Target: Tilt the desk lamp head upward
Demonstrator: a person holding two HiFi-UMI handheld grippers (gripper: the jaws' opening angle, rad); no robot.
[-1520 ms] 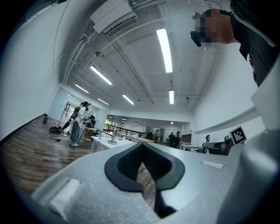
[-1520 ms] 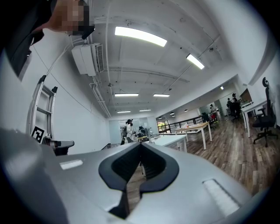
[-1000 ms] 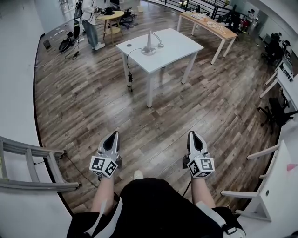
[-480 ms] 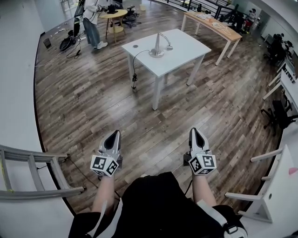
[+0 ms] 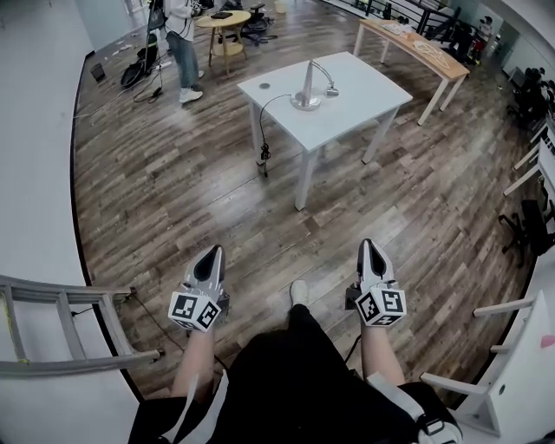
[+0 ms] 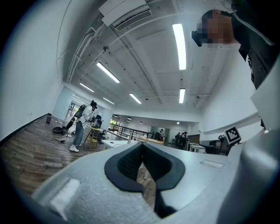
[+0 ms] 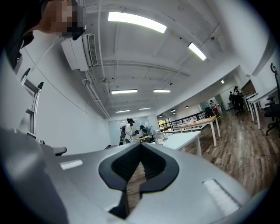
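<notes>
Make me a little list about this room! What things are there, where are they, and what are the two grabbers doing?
place: big office room with a wooden floor
desk lamp: stands on the white table, far ahead of both grippers, untouched
lamp cord: hangs off the table's edge
left gripper: shut, empty
right gripper: shut, empty
other person: stands by a round table at the back
ladder: at the left
</notes>
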